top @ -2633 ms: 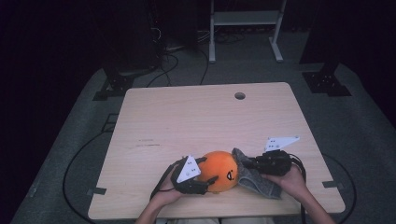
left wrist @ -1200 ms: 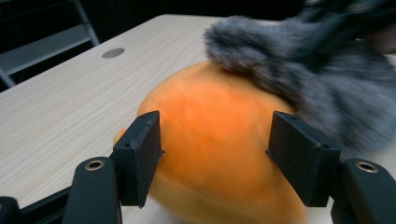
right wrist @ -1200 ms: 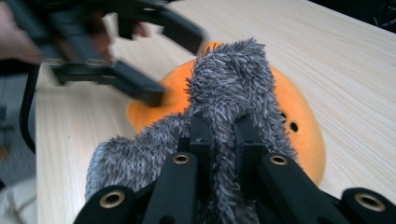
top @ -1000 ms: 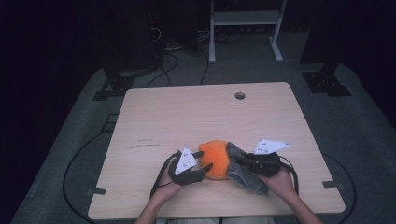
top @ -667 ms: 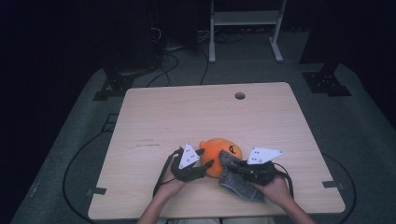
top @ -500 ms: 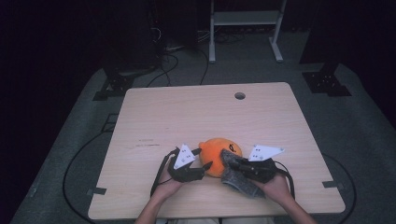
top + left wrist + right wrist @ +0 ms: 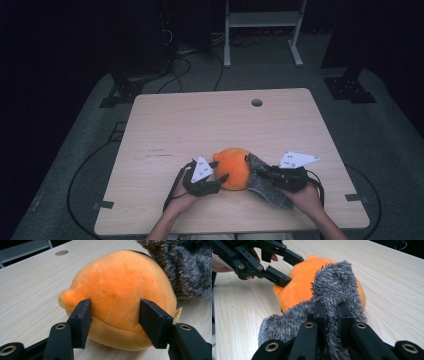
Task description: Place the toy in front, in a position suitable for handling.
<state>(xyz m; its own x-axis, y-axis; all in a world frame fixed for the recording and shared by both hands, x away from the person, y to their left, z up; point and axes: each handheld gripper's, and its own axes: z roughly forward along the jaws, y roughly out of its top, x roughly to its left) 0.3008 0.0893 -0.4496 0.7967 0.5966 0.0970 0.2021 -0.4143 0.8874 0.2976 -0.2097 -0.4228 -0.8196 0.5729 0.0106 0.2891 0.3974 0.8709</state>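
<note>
A round orange plush toy [image 7: 232, 167] lies near the front of the wooden table [image 7: 200, 125]. My left gripper [image 7: 220, 170] comes at it from the left. Its jaws have just been closing, and its pads [image 7: 84, 315] press into the orange plush [image 7: 117, 285] from both sides. A grey furry cloth [image 7: 270, 192] drapes against the toy's right side. My right gripper [image 7: 261, 171] is shut on it. In the right gripper view a fold of the grey cloth [image 7: 334, 282] is pinched in the right gripper [image 7: 332, 308], with the plush [image 7: 299, 287] and the left gripper [image 7: 289, 268] beyond.
A round cable hole [image 7: 256, 102] sits near the table's far edge. A white metal frame [image 7: 262, 20] and cables stand on the dark floor behind. The table's front edge lies just behind both hands.
The right gripper drifted a little left with the grey cloth, then back to the right. The plush and the left hand kept their place.
</note>
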